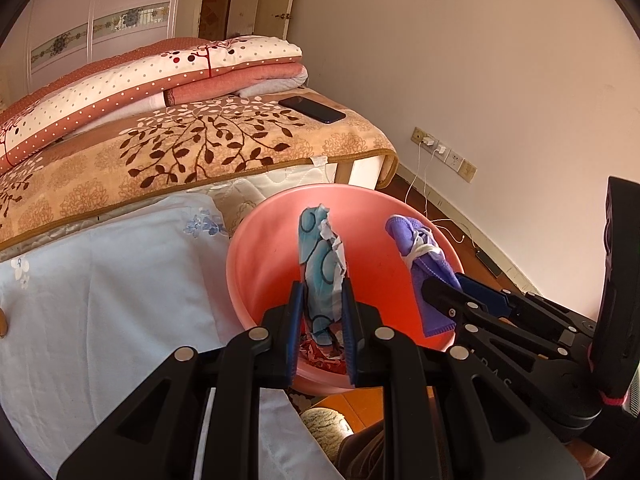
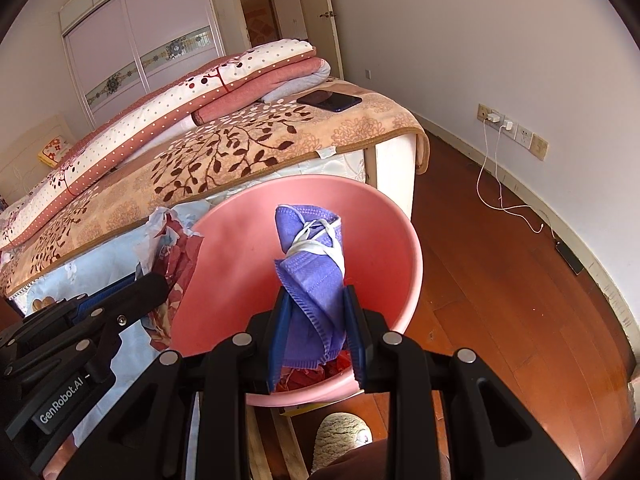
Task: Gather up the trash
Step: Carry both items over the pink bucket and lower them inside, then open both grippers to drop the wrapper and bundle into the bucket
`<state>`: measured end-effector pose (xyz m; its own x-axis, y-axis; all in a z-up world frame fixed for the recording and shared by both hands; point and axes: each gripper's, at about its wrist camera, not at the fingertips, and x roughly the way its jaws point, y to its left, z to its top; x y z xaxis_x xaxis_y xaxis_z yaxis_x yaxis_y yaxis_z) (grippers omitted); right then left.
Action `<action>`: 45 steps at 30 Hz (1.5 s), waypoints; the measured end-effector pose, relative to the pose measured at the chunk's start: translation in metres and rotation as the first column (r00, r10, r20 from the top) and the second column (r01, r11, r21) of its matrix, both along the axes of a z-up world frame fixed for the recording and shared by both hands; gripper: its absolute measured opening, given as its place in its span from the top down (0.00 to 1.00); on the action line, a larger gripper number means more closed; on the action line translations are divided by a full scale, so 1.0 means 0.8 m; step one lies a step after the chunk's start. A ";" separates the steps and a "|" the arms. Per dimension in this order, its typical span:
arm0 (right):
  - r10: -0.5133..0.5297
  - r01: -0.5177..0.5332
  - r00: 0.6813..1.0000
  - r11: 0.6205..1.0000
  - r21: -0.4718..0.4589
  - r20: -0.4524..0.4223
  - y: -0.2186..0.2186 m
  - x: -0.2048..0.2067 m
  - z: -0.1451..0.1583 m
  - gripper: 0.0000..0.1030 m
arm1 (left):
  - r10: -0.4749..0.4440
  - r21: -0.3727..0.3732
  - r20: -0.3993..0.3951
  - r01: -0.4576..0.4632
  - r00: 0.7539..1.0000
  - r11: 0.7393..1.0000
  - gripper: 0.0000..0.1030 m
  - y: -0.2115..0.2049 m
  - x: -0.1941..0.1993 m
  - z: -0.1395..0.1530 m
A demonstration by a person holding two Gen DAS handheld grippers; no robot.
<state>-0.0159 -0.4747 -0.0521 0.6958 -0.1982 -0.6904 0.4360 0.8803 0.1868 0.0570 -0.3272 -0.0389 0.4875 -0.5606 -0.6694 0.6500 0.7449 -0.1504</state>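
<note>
Bedroom, wood floor (image 2: 500, 300), white walls, sliding wardrobe (image 2: 140, 52) at the back. Bed (image 1: 224, 148) carries a leaf-print tan blanket, a folded dotted quilt (image 1: 160, 76) on top, and a dark phone (image 1: 312, 109) lying near the blanket's far corner. Wall sockets (image 2: 512, 128) have chargers plugged in, white cables trailing down to the floor.

Pink plastic basin (image 1: 256, 256) sits right beside the bed edge, next to a pale blue sheet (image 1: 100, 280). Red-and-white paper scraps lie in its bottom, partly hidden by the jaws.

Left gripper (image 1: 322, 312): jaws pinching a crumpled teal-and-white wrapper (image 1: 320, 252), which sticks up past the fingertips, held over the basin interior. In the right wrist view the same wad shows its red floral print at the basin's left rim.

Right gripper (image 2: 316, 320): jaws pinching a folded purple face mask (image 2: 308, 256) with its white ear loops wound around it. Mask is upright, over the basin as well, toward the side away from the bed.

Both grippers sit side by side, angled downward into the basin, not touching each other. A fuzzy beige slipper (image 2: 344, 432) shows below the basin on the floor.
</note>
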 end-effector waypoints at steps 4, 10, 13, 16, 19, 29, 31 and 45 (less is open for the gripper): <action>0.003 -0.003 1.000 1.000 0.001 -0.006 0.000 0.004 -0.002 0.75 | 0.009 0.005 -0.003 -0.009 1.000 1.000 0.83 -0.001 0.003 -0.003; 0.010 -0.010 1.000 1.000 -0.004 -0.009 0.004 0.006 -0.003 0.75 | 0.024 -0.001 -0.011 -0.024 1.000 1.000 0.83 0.001 0.006 -0.005; 0.012 -0.012 1.000 1.000 -0.007 -0.009 0.004 0.007 -0.003 0.75 | 0.030 -0.001 -0.009 -0.030 1.000 1.000 0.83 0.002 0.007 -0.004; 0.012 -0.012 1.000 1.000 -0.008 -0.010 0.004 0.007 -0.003 0.75 | 0.034 0.001 -0.008 -0.034 0.999 0.999 0.82 0.003 0.008 -0.004; 0.012 -0.012 1.000 1.000 -0.010 -0.010 0.004 0.007 -0.003 0.75 | 0.034 0.003 -0.019 -0.034 0.999 0.999 0.81 0.002 0.009 -0.004; 0.013 -0.013 1.000 1.000 -0.009 -0.010 0.004 0.007 -0.003 0.75 | 0.032 0.009 -0.020 -0.032 0.999 0.999 0.80 0.002 0.010 -0.004; 0.013 -0.013 1.000 1.000 -0.009 -0.010 0.005 0.007 -0.003 0.75 | 0.032 0.009 -0.021 -0.032 0.999 0.999 0.74 0.002 0.010 -0.004; 0.016 -0.017 1.000 1.000 -0.010 -0.019 0.006 0.011 -0.005 0.75 | 0.033 -0.034 -0.039 -0.035 0.999 0.999 0.64 0.014 0.015 0.000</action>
<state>-0.0074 -0.4698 -0.0558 0.6861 -0.1939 -0.7011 0.4247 0.8893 0.1696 0.0692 -0.3164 -0.0391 0.4812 -0.5673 -0.6683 0.6177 0.7604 -0.2007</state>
